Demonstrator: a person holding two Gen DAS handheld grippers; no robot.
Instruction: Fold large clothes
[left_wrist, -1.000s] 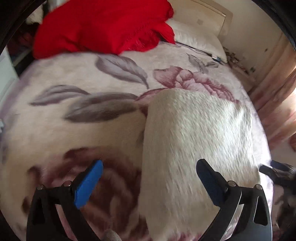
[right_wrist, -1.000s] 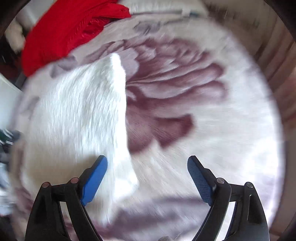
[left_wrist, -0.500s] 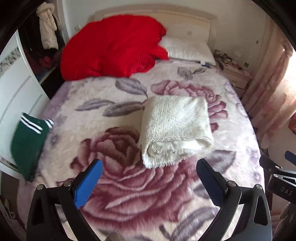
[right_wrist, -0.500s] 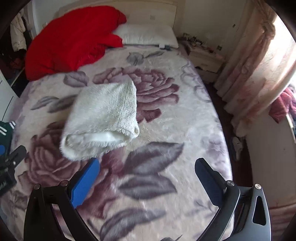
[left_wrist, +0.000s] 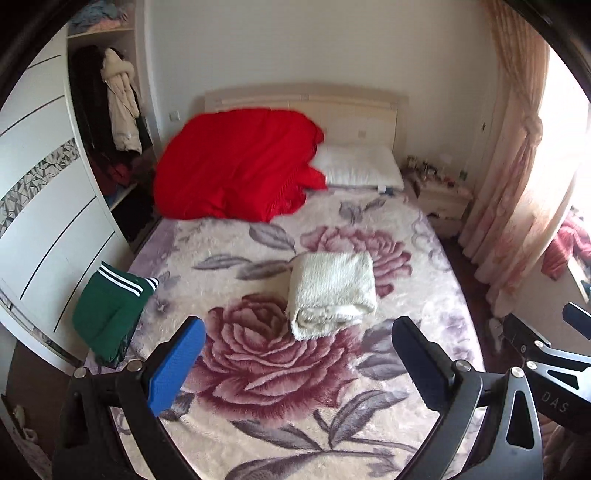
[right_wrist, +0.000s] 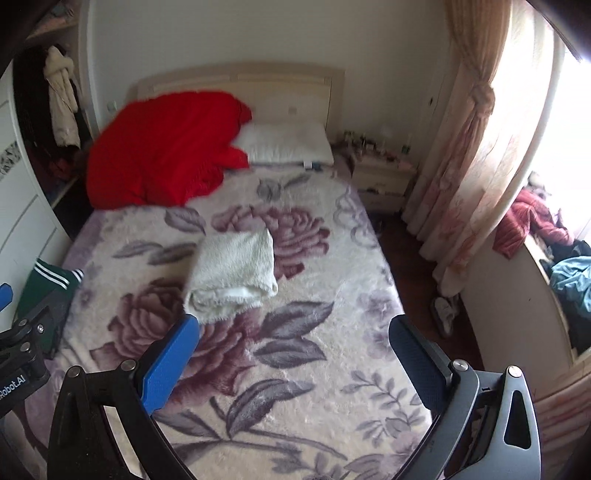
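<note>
Fingers (left_wrist: 417, 363) of both grippers, spread wide and empty, have pulled far back from the folded white garment (left_wrist: 332, 291).

The bed's (left_wrist: 436, 258) near edge ran out of both views behind the tool bodies. Small items on the nightstand (right_wrist: 380, 177) were too tiny to identify. The green garment (left_wrist: 110, 314) at the bed's left edge was partly hidden in the right view.
</note>
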